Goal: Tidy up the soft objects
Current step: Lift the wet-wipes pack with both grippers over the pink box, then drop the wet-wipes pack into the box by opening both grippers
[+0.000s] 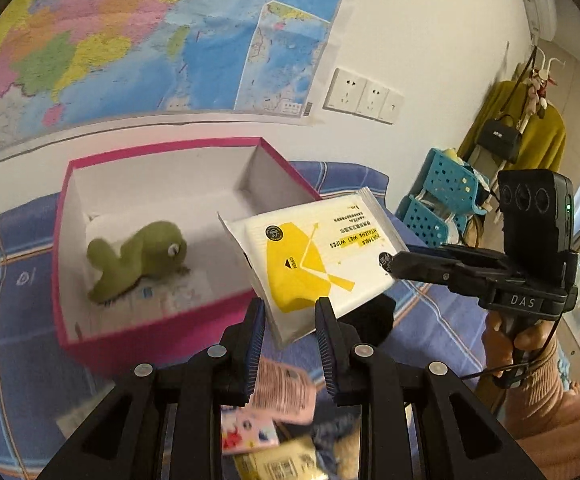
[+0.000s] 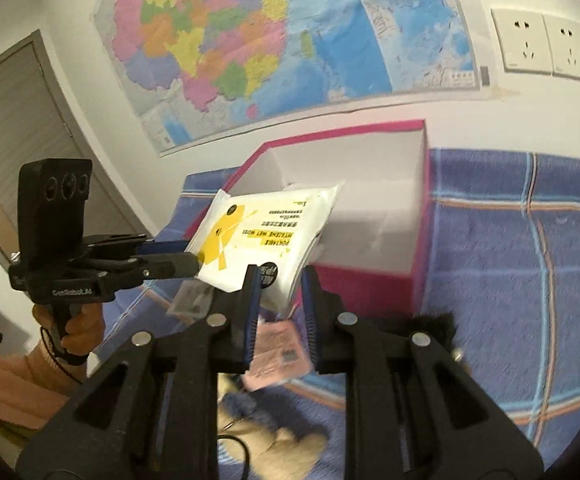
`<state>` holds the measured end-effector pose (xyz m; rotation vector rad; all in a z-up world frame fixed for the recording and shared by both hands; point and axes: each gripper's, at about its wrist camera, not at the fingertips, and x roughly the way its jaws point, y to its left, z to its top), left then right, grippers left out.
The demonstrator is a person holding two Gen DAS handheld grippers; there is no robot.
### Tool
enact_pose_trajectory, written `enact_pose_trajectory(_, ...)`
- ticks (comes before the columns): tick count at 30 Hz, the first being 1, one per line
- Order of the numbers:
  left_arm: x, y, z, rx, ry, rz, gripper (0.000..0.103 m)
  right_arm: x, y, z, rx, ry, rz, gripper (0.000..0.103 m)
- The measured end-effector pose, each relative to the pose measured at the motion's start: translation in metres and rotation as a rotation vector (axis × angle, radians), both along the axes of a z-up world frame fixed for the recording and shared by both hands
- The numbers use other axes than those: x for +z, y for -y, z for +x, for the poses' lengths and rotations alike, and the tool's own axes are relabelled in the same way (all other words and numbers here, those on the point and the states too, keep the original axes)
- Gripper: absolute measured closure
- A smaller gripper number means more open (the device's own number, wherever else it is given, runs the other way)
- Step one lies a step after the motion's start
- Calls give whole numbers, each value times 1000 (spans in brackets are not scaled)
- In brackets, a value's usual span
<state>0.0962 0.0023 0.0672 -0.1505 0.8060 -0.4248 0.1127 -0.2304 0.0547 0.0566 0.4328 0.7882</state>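
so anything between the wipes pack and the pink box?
Nothing visible. The wipes pack, held by both grippers, hangs at the pink box's open near edge. Inside, a green plush lies at one end; the rest of the floor looks free.

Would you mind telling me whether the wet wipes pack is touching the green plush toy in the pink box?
Apart. The left wrist view shows the wet wipes pack held up, with bare box floor between it and the green plush toy inside the pink box.

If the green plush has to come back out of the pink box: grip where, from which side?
Probably pinch the green plush across its rounded body, behind the eye, coming straight down through the open top. It lies low inside the pink box, whose walls block sideways approaches.
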Motion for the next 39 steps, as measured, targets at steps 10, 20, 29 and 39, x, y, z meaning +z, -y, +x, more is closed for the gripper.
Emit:
enact_pose_trajectory(10, -15, 2, 56, 23, -72, -19, 78, 8, -1, 59, -41, -59, -26, 80)
enact_pose_trajectory(20, -51, 4, 88, 40, -175, 15, 78, -8, -12, 90, -127, -118, -113, 77)
enact_pose_trajectory(29, -57, 2, 83, 92, -162, 52, 64, 6, 7, 65, -160, -62, -75, 64)
enact_pose_trajectory(39, -23, 7, 25, 53, -19, 68, 53, 7, 18, 4, 21, -49, 40, 58)
